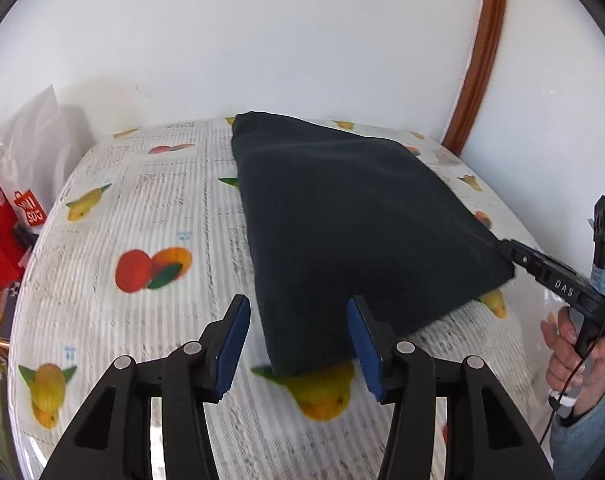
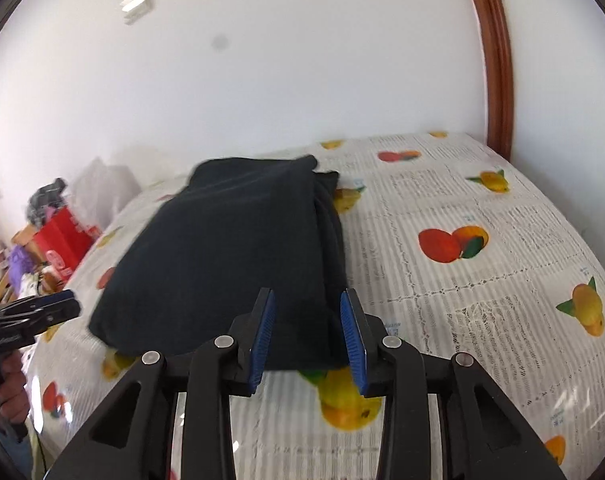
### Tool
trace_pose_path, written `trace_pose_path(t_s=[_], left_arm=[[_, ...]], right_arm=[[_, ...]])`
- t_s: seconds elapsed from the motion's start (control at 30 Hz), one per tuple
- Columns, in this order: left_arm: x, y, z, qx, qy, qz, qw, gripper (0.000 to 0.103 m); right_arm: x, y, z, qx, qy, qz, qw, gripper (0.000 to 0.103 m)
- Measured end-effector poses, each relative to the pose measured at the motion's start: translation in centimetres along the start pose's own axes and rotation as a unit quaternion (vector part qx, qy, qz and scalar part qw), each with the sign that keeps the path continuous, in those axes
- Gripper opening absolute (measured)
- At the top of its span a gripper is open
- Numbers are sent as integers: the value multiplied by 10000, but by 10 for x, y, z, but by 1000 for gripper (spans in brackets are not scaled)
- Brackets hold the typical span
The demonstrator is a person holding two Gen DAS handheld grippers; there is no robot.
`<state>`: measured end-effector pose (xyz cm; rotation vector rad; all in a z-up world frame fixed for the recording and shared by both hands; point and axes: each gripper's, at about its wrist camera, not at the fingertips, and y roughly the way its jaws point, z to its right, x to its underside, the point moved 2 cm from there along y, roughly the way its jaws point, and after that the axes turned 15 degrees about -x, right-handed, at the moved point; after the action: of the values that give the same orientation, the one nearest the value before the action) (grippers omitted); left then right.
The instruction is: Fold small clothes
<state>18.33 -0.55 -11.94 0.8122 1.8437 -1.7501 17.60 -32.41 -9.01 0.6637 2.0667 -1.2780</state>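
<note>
In the left wrist view, the left gripper [image 1: 298,344] fills the lower middle of the frame, its blue pads [image 1: 234,348] parted to a moderate gap. The near corner of the folded dark garment [image 1: 354,232] lies between the pads, but neither pad presses on it, so nothing is held. The garment stretches from that corner up toward the centre top, resting on the fruit-print tablecloth [image 1: 142,216]. At the right edge, the right gripper [image 1: 506,250] comes in with its tip at the garment's right corner; whether its jaws are apart cannot be told from here. A hand [image 1: 578,352] grips its handle. Red shopping bags [image 1: 6,224] sit at the left edge.

In the right wrist view, the right gripper [image 2: 307,340] occupies the lower centre, jaws partly open, with the garment's [image 2: 222,248] near edge just beyond and between the pads, not pinched. The garment lies left of centre on the tablecloth [image 2: 482,280]. The left gripper [image 2: 62,304] shows at the left edge, close to the garment's left corner.
</note>
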Motion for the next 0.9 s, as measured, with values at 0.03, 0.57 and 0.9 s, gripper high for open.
trace_pose_path(t_s=[0.03,0.57,0.9], left_arm=[[-3,7,0,-133,33,-28,9999,48],[-31,48,-13,-135,36,-387,9992,61],[-66,81,-11,-20,-8,-603,9982,70]], right_arm=[[0,8,3,138,49,-95,9998,33],[-50,40,-2,430,-454,-507,9967,37],[-114,120,25,167,78,-770,9969,37]])
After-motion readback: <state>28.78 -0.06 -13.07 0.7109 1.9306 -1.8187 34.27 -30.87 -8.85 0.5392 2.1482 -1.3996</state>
